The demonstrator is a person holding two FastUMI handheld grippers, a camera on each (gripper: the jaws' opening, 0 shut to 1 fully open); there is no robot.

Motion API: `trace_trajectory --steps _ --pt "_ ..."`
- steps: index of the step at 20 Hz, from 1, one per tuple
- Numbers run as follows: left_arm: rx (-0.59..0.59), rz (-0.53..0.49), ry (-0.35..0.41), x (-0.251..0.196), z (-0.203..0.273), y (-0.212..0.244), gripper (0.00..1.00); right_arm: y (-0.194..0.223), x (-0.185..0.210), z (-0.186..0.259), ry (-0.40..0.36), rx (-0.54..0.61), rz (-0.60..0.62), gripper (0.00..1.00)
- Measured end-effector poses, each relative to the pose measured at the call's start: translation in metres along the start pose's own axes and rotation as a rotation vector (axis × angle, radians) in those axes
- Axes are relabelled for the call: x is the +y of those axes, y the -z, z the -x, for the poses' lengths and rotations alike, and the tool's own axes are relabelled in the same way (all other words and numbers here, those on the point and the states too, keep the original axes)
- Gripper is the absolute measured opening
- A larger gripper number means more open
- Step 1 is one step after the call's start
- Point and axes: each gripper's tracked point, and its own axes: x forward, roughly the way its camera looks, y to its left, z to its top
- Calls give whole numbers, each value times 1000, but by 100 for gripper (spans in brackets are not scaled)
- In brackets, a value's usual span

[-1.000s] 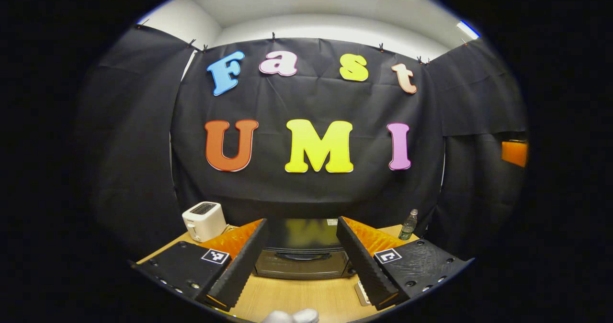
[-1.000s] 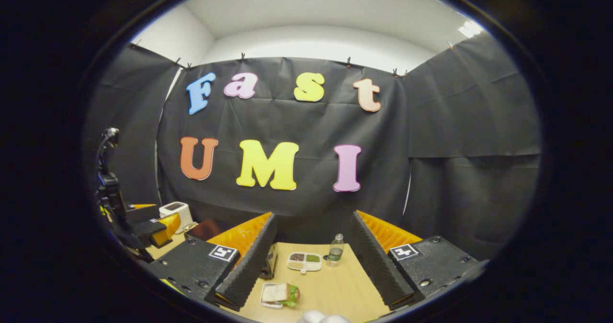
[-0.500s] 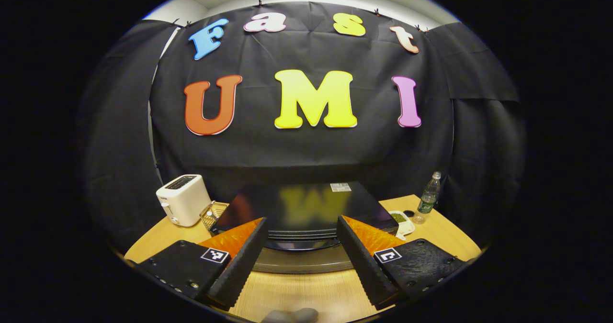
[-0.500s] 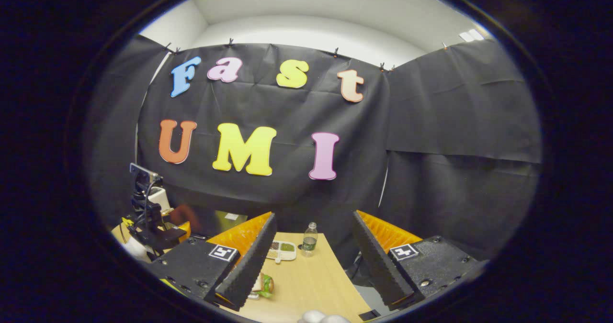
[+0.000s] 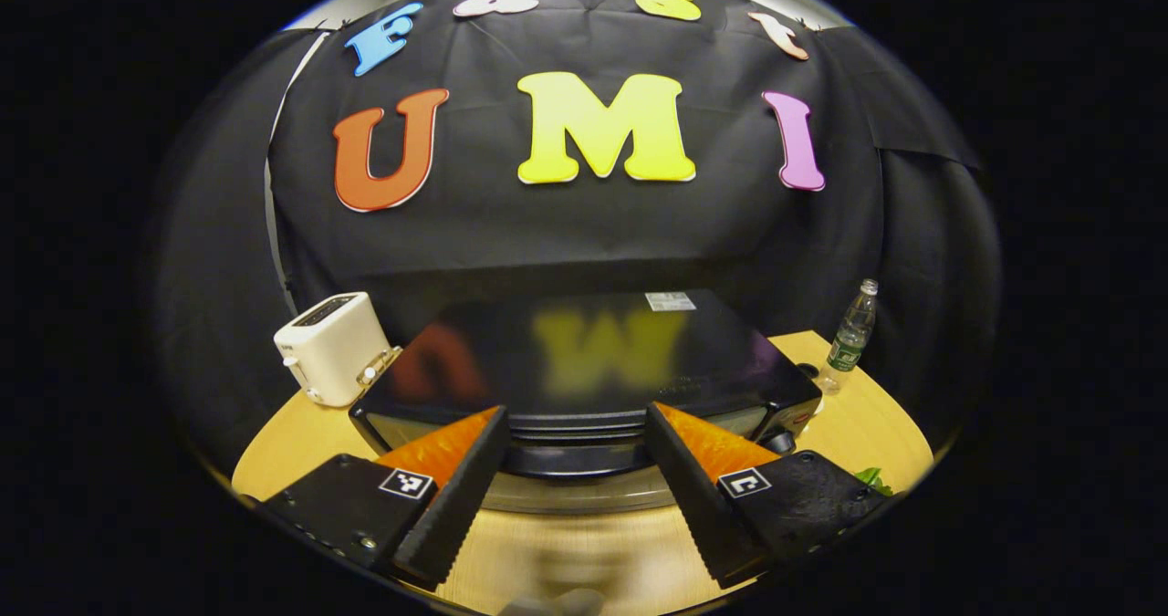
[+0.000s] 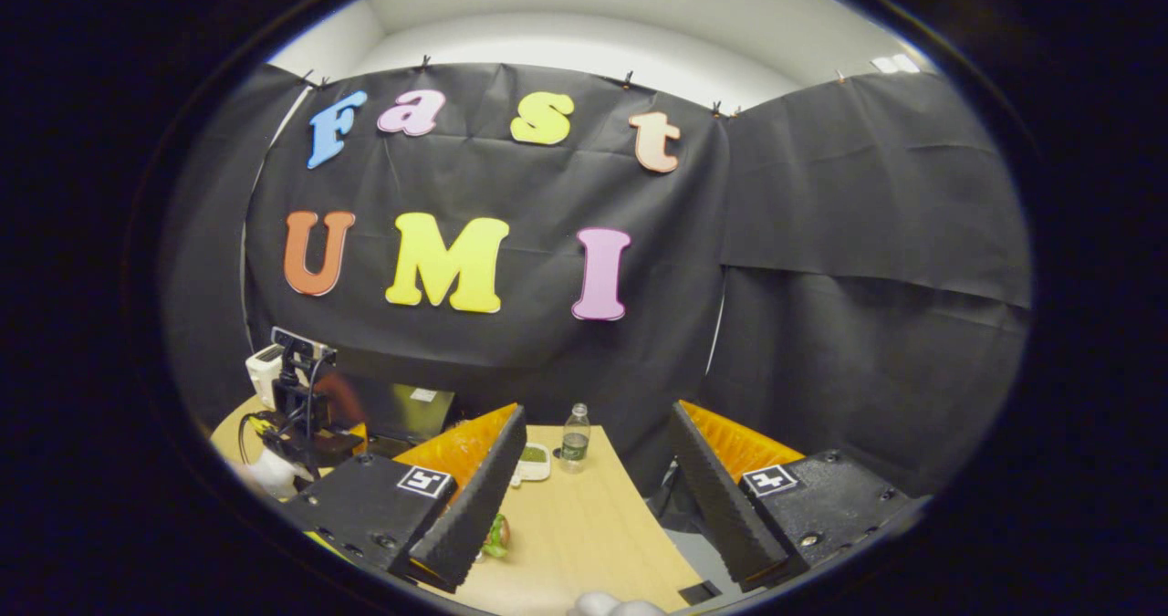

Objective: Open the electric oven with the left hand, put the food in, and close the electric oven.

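The black electric oven [image 5: 584, 351] stands on the wooden table [image 5: 862, 429], its door shut and its dark handle [image 5: 575, 458] across the front top edge. My left gripper [image 5: 575, 412] hovers open just in front of and above that handle, one finger on each side, touching nothing. My right gripper [image 6: 598, 411] is open over the table [image 6: 575, 534] and holds nothing. A green edge of the sandwich food [image 6: 497, 536] peeks out beside its left finger. The left gripper [image 6: 297, 415] also shows at far left by the oven [image 6: 401, 411].
A white toaster [image 5: 328, 360] sits left of the oven. A water bottle [image 5: 849, 338] stands at the back right, also seen as the bottle [image 6: 574, 438], next to a small white tray [image 6: 532, 461] with green filling. The table's right edge drops off near the black wall.
My left gripper has come closer to the oven and tilted down, so the oven looms larger between its fingers. The right gripper view has swung right; the sandwich slid behind its left finger.
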Motion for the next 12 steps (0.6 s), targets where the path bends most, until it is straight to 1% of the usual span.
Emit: trace_trajectory --steps 3,6,12 --pt "3 5 -5 -1 8 3 99 4 -1 1 -2 5 -9 92" --pt "-7 -3 -3 -1 17 6 99 8 0 4 -6 3 13 92" --pt "8 4 5 -4 45 27 99 21 8 13 -39 27 10 92"
